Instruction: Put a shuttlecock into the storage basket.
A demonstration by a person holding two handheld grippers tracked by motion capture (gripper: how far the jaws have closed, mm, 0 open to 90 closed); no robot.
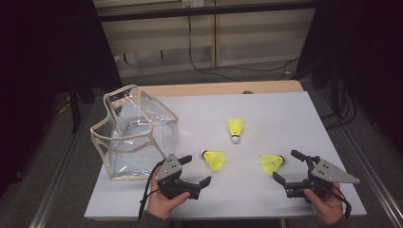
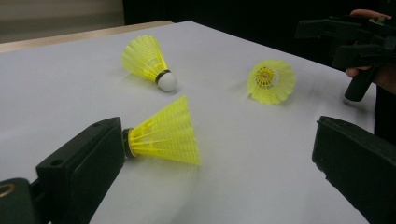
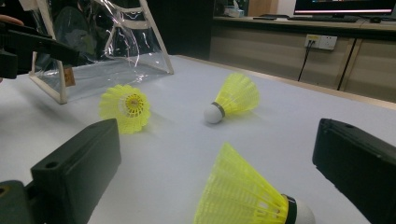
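Near the table's (image 1: pixel 285 102) front edge, both grippers, left gripper (image 1: pixel 197 170) and right gripper (image 1: pixel 285 165), have jaws spread around shuttlecocks (image 1: pixel 215 159), probably bound for the clear bag (image 1: pixel 134 130).

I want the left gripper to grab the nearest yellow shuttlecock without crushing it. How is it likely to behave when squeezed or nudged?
The shuttlecock between the open left gripper jaws has a thin, lattice-like plastic skirt, so it probably flexes under a squeeze. It looks very light and may skid on the smooth white table. Lying on its side, the cone would likely roll in an arc around its cork end.
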